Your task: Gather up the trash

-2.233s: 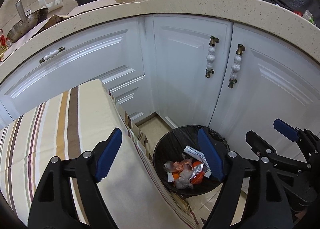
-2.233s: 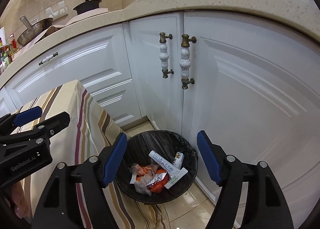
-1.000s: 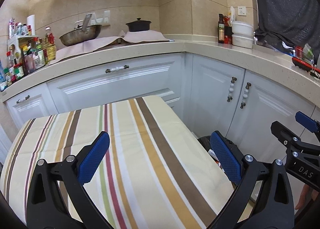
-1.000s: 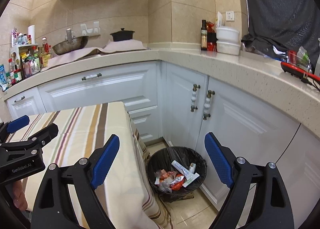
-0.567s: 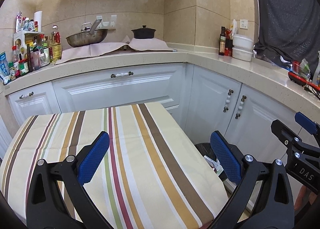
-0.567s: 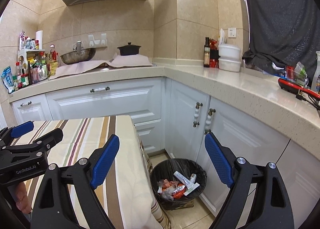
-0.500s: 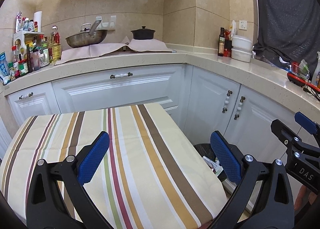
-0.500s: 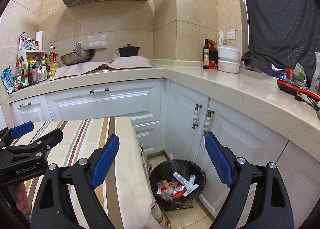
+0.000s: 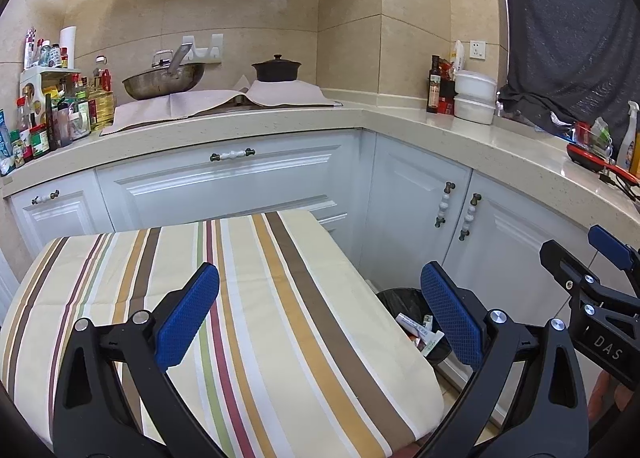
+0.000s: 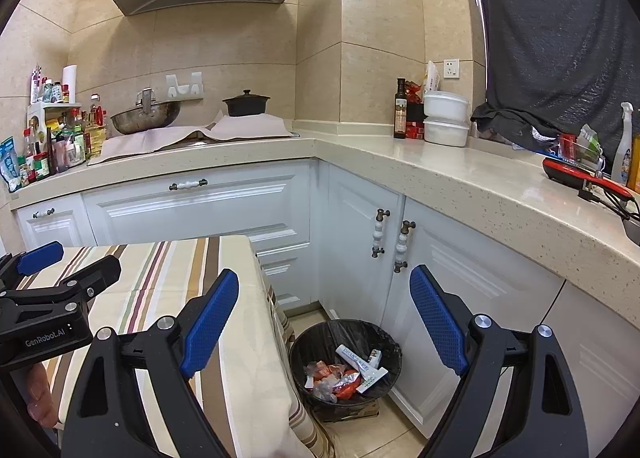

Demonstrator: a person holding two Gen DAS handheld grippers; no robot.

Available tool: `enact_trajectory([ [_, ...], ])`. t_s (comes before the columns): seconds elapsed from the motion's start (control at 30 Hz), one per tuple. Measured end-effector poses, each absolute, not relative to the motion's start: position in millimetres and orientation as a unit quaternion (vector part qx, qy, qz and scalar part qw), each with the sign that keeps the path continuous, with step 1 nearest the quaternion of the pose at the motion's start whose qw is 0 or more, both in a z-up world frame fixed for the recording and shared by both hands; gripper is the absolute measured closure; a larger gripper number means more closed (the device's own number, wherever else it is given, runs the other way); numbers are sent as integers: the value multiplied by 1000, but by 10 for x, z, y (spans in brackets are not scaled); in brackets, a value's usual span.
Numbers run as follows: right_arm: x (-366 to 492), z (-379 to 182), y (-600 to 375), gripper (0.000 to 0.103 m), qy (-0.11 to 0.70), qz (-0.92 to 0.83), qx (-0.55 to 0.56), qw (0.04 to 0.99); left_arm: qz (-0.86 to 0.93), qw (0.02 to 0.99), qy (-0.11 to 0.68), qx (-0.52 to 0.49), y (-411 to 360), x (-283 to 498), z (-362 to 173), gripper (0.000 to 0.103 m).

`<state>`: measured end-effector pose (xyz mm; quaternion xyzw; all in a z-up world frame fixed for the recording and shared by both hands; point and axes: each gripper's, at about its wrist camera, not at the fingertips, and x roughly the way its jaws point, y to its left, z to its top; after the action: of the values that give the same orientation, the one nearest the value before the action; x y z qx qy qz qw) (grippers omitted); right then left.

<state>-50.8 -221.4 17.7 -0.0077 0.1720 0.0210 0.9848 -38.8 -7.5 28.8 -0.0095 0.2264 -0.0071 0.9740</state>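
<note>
My left wrist camera looks forward between the spread fingers of the left claw point(image 9: 320, 314), from above the striped tablecloth point(image 9: 248, 298) toward the kitchen's inner corner. My right wrist camera sits further right, near the cloth's right edge, facing the same corner over the right claw point(image 10: 324, 318) and down onto the trash bin point(image 10: 346, 366). Both views share the cloth, the bin, the white cabinets point(image 9: 236, 181), the worktop point(image 10: 460, 173) and each other's claw.
</note>
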Motion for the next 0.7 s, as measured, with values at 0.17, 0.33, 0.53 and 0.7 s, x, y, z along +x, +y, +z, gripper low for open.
enact_trajectory([
  [0.17, -506, 177, -2220, 18, 172, 21, -8, 985, -7, 973, 230, -9, -102, -363, 275, 5],
  [0.33, -497, 172, -2239, 18, 173, 21, -7, 985, -8, 973, 231, -9, -122, -358, 268, 5],
  [0.53, -493, 169, -2239, 18, 173, 21, -7, 985, -8, 973, 231, -9, -134, -360, 263, 5],
  [0.7, -491, 166, -2239, 18, 174, 21, -7, 984, -8, 973, 232, -9, -155, -359, 258, 5],
])
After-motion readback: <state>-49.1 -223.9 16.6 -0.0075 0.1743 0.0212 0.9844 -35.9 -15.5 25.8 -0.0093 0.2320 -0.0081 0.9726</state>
